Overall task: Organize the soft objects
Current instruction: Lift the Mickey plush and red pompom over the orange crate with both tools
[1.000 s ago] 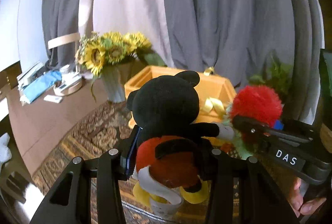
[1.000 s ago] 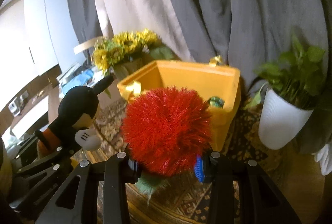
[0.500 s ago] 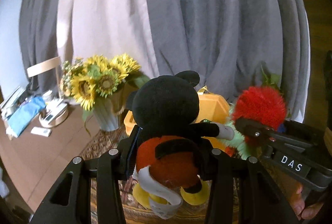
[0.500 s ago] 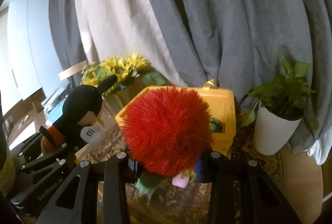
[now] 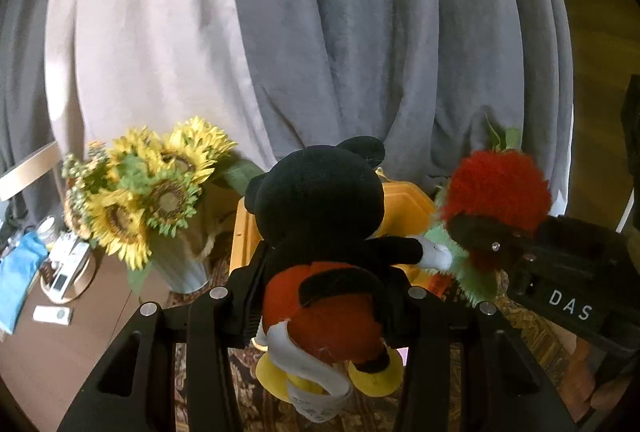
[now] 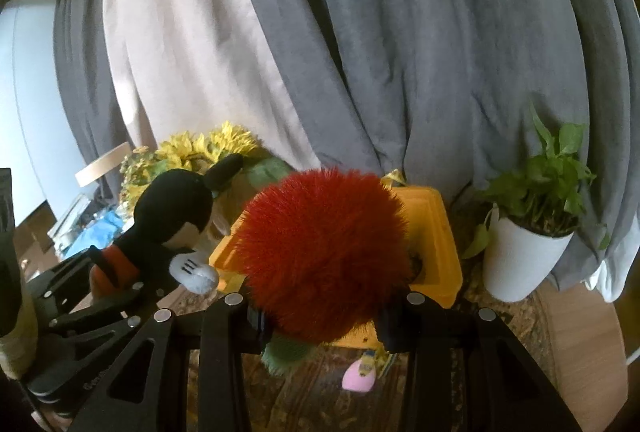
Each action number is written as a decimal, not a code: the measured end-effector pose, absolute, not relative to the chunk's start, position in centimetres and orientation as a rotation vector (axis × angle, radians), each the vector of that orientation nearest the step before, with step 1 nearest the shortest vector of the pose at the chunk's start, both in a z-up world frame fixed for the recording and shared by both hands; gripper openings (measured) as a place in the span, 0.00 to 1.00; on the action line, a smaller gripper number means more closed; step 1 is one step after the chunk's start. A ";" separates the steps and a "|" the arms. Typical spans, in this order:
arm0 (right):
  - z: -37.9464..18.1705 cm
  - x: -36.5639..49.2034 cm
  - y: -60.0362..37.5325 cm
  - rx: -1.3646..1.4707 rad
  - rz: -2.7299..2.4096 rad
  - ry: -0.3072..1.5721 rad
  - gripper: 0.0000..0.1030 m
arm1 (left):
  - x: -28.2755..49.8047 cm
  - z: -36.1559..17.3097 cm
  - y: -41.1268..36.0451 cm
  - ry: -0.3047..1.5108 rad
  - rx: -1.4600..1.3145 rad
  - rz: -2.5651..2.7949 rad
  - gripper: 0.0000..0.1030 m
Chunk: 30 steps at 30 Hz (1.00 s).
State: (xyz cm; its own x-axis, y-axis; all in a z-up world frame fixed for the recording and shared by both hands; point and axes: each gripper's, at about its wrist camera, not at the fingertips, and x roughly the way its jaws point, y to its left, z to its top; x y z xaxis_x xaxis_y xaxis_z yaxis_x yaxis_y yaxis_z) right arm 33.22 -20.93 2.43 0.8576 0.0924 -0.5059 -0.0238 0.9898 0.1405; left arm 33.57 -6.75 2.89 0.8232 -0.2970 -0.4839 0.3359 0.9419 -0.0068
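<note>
Mouse plush (image 5: 320, 232), left view: my left gripper (image 5: 320, 312) clamps its red waist, head upright above the jaws; light, squashy, torso grip suits. Yellow bin (image 5: 404, 200) lies just beyond.

Right view: my right gripper (image 6: 324, 316) pinches the red fuzzy plush (image 6: 324, 252) low; fur compresses, could slip. Bin (image 6: 440, 244) directly ahead.

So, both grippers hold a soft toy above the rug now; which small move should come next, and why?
Probably carry both toys forward over the yellow bin before opening. The left gripper is shut on the mouse plush, the right gripper on the red fuzzy toy. Both toys appear to be short of the bin, so a release now would likely drop them on the rug.
</note>
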 end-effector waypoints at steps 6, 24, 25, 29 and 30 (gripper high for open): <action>2.6 36.6 -21.3 0.116 0.028 0.547 0.39 | 36.9 2.8 -7.2 0.502 0.112 -0.393 0.44; -1.9 47.1 -23.7 0.107 -0.010 0.723 0.39 | 48.1 -0.4 -11.0 0.542 0.326 -0.535 0.44; -2.2 47.5 -23.8 0.105 -0.011 0.733 0.39 | 48.6 -0.7 -11.1 0.557 0.328 -0.547 0.44; -3.7 48.8 -24.0 0.084 -0.022 0.805 0.39 | 50.2 -1.9 -11.9 0.598 0.355 -0.579 0.44; -4.1 49.0 -24.1 0.077 -0.023 0.822 0.39 | 50.6 -2.3 -12.1 0.609 0.365 -0.587 0.44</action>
State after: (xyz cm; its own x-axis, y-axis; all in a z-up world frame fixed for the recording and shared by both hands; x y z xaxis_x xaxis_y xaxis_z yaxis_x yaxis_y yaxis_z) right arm 49.04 -24.09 -4.12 0.6803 0.0093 -0.7328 0.0505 0.9969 0.0596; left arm 50.56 -12.12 -2.25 0.6671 -0.4035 -0.6263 0.6107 0.7776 0.1495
